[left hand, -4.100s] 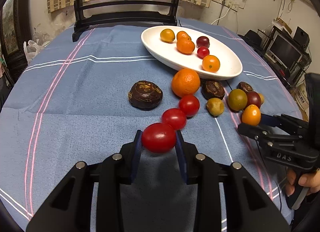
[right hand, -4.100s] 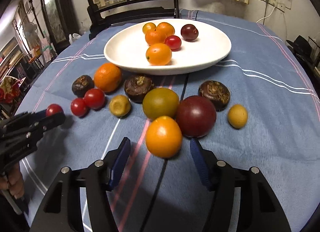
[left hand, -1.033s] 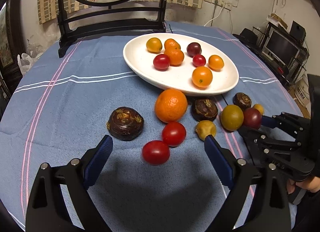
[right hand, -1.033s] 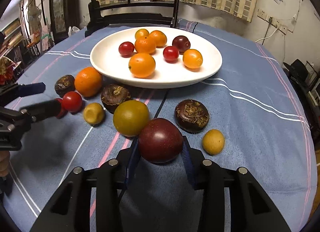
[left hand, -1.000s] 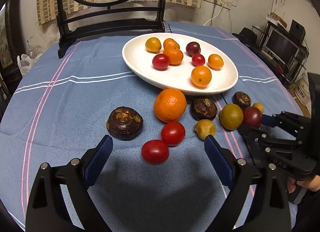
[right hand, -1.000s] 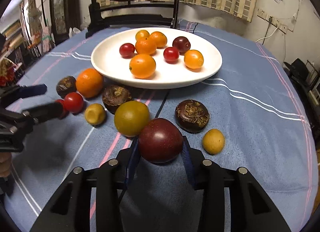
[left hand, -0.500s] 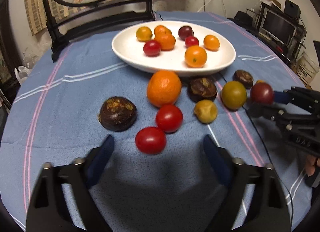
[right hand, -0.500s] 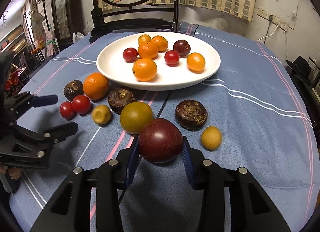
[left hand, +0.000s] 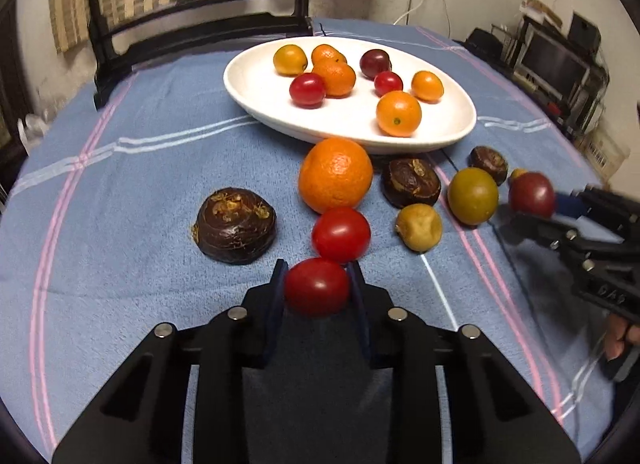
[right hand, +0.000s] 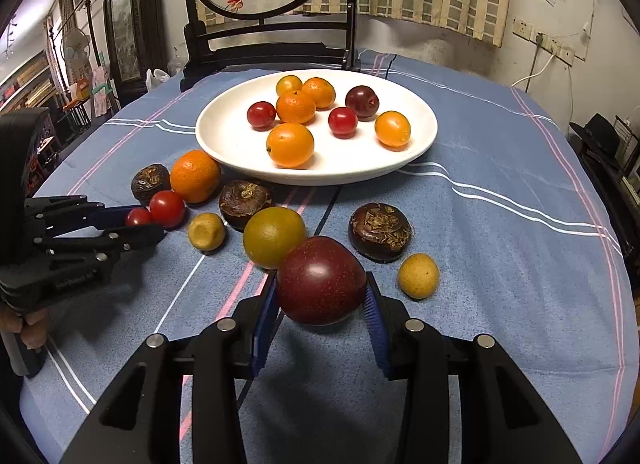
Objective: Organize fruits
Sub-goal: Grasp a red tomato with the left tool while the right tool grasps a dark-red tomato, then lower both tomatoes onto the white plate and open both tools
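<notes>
My left gripper is shut on a red cherry tomato, low over the blue cloth; it also shows in the right wrist view. A second red tomato lies just beyond it. My right gripper is shut on a dark red plum, held a little above the cloth; the plum also shows in the left wrist view. The white oval plate at the middle back holds several oranges, tomatoes and a plum.
On the cloth lie a large orange, a green-yellow fruit, three dark brown round fruits such as one at the left, and two small yellow fruits. A black chair stands behind the table.
My left gripper was wide open behind the near tomato; it has moved forward and closed on that tomato. My right gripper has lifted the plum slightly.
</notes>
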{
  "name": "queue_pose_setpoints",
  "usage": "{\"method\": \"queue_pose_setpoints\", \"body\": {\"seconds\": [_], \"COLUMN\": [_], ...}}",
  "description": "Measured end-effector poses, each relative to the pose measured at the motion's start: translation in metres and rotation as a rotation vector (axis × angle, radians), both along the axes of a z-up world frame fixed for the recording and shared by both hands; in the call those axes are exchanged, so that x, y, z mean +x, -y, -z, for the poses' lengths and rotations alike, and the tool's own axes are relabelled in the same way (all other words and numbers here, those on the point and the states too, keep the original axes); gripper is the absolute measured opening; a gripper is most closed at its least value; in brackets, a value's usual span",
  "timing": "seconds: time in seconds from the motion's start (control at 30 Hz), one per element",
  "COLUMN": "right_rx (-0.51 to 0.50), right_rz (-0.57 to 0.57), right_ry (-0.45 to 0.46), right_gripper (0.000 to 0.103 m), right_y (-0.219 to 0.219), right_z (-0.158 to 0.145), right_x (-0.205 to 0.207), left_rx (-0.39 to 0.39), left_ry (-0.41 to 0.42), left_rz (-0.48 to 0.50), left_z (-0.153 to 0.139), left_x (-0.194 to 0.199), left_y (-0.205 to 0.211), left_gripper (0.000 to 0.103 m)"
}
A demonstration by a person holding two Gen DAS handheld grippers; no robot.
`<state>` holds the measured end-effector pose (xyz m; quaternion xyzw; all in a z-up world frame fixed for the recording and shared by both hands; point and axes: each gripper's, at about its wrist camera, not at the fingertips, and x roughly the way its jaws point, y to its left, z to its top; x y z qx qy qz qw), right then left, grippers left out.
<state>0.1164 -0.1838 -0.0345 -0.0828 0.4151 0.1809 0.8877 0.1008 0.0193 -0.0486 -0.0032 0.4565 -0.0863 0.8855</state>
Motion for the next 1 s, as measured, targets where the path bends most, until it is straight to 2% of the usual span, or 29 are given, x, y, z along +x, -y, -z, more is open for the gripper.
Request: {"method": "queue_pose_setpoints", "body": {"seconds": [0.1, 0.23, 0.33, 0.47, 0.6, 0.73, 0.87, 1.0], "right_rx": [0.010, 0.050, 0.103, 0.120, 0.130, 0.111, 0.111, 0.132], "right_rz": [0.013, 0.021, 0.056, 0.115, 0.100, 0.094, 0.108, 0.131], "right_ry": [-0.001, 0.030, 0.058, 0.062, 0.073, 0.088, 0.079, 0.024], "right_gripper": [0.042, 0.042, 0.042, 0.042, 0.042, 0.042, 0.042, 0.042], "right_y": [0.002, 0.006, 0.012, 0.018, 0.013, 0.001, -0.007, -0.008], "right_z": [-0.001, -0.007, -0.014, -0.027, -0.046, -0.054, -0.049, -0.032], "right_x": [0.001, -0.001, 0.001, 0.013, 0.027, 0.044, 0.065, 0.090], "left_rx": [-0.042, -0.112, -0.106, -0.106, -0.078, -0.053, -0.070, -0.017], "left_ry": [0.002, 0.071, 0.114, 0.136, 0.159, 0.175, 0.133, 0.108], "left_rz": [0.008, 0.026, -0.016, -0.055, -0.068, -0.100, -0.133, -0.158], "left_z": [-0.005, -0.023, -0.036, -0.054, -0.077, -0.085, -0.075, -0.056], "left_x": [-0.002, -0.013, -0.020, -0.014, 0.013, 0.048, 0.086, 0.108], "left_y": [-0.001, -0.003, -0.009, -0.015, -0.005, 0.003, 0.011, 0.016], "left_gripper": [0.029, 0.029, 0.029, 0.029, 0.029, 0.029, 0.030, 0.030]}}
